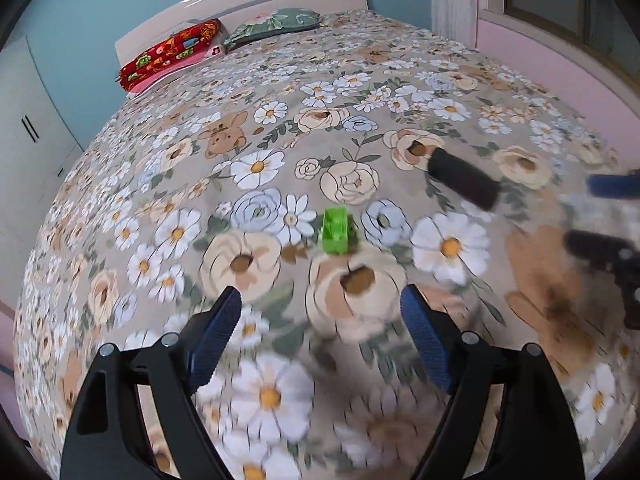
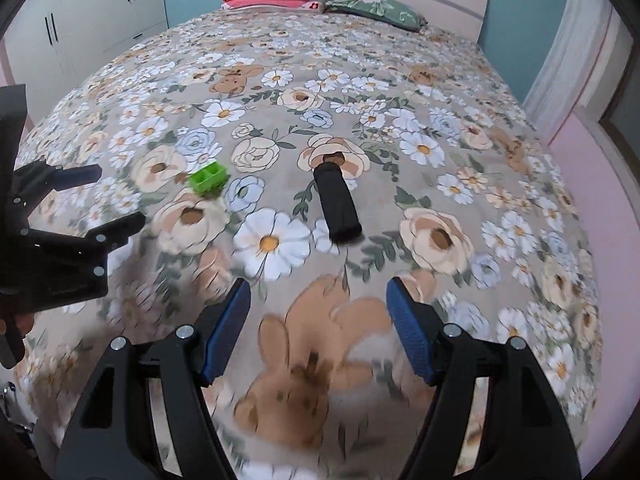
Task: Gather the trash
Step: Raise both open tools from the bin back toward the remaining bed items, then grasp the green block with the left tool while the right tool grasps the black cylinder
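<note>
Two grippers, left (image 1: 320,320) and right (image 2: 318,312), are held wide open and empty above a flowered bedspread (image 1: 500,80), where a green plastic piece (image 1: 338,231) and black cylinder (image 2: 336,204) could be pressed into the soft fabric or rolled away.

Left gripper (image 1: 320,312), jaws apart, above floral bedspread (image 1: 280,80); green plastic piece (image 1: 338,231) ahead, black cylinder (image 1: 464,178) beyond-right.
</note>
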Available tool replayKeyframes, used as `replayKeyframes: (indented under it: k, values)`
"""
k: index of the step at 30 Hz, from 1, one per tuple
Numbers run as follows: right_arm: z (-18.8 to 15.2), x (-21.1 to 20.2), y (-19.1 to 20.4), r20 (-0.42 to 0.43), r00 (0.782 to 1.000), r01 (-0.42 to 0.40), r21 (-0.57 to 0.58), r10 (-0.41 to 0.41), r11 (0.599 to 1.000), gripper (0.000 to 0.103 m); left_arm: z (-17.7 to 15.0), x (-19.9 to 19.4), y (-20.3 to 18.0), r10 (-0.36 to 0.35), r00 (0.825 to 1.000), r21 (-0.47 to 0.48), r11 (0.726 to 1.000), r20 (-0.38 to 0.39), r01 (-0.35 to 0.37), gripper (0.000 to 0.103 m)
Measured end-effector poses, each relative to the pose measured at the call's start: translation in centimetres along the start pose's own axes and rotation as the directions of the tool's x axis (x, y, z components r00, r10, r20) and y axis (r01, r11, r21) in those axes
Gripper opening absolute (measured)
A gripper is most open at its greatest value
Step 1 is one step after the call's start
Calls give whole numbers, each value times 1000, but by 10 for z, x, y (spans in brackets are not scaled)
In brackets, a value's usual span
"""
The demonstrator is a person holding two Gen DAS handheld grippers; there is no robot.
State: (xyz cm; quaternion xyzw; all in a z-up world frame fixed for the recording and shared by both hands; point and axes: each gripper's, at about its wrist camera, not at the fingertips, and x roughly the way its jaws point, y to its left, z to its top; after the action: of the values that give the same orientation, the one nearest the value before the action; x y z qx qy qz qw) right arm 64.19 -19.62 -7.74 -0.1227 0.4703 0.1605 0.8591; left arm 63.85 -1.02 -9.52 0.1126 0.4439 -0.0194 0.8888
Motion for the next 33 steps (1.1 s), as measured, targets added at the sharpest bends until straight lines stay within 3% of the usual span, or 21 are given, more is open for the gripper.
replayKeyframes:
  k: [9, 16, 18, 20, 23, 26, 33]
  values:
    - [38, 78, -9, -50, 999, 12, -32, -14, 999, 70, 26, 76, -2, 34, 999, 35, 999, -34, -32, 84]
    - [60, 121, -13, -73, 997, 4, -68, -9, 998, 70, 39, 104, -6, 5, 1000, 55, 998, -30, -4, 83]
    - [62, 128, -15, -80, 997, -3, -61, -2, 998, 67, 41, 109, -5, -20, 999, 34, 999, -37, 22, 75]
    - [64, 136, -18, -96, 995, -36, -47, 31, 998, 49, 42, 114, -6, -65, 996, 17, 998, -56, 66, 51]
    - [63, 142, -19, -105, 993, -66, -36, 62, 997, 43, 41, 116, -13, -89, 995, 34, 995, -53, 90, 27]
    - [62, 140, -17, -100, 992, -75, -40, 71, 996, 34, 39, 115, -17, -77, 996, 43, 996, -53, 79, 24]
    - [58, 125, -12, -82, 996, -46, -39, 43, 998, 34, 39, 103, -16, -67, 997, 33, 997, -49, 69, 23]
